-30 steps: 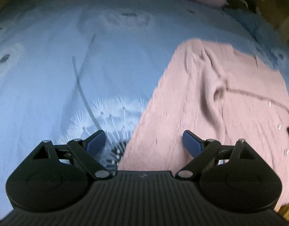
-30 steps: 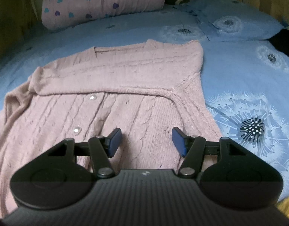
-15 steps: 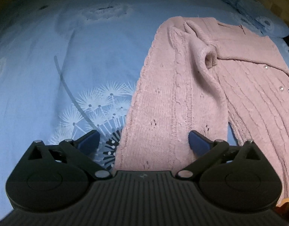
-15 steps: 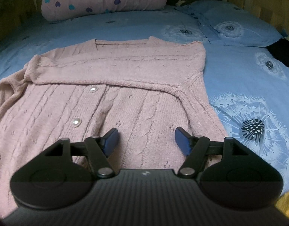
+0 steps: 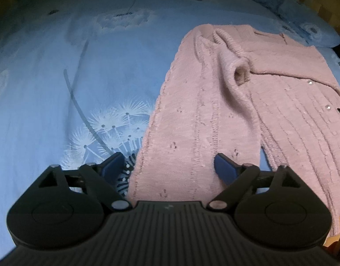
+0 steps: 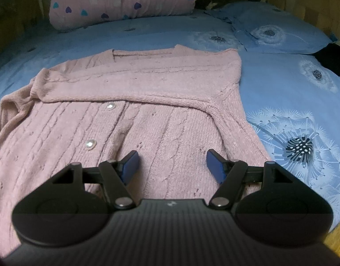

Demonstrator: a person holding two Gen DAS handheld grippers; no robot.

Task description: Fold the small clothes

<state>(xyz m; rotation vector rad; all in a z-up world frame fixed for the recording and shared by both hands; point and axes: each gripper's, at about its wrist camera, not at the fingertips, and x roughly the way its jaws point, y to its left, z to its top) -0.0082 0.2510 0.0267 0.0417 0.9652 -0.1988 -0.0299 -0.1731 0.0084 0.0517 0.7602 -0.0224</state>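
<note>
One pink cardigan (image 6: 130, 115) lies flat on a blue bed (image 5: 59, 77), under two grippers.

One heart-print pillow (image 6: 123, 0) and one blue pillow (image 6: 278, 33) sit at the bed's far end. The cardigan is cable-knit with pearly buttons, three showing in the left view; one sleeve is folded across the chest, the other lies down its side. The left gripper (image 5: 167, 166) stands wide, its jaws just narrowed a little, straddling the hem edge without pinching. The right gripper (image 6: 172, 164) stands open over the knit, holding nothing.
</note>
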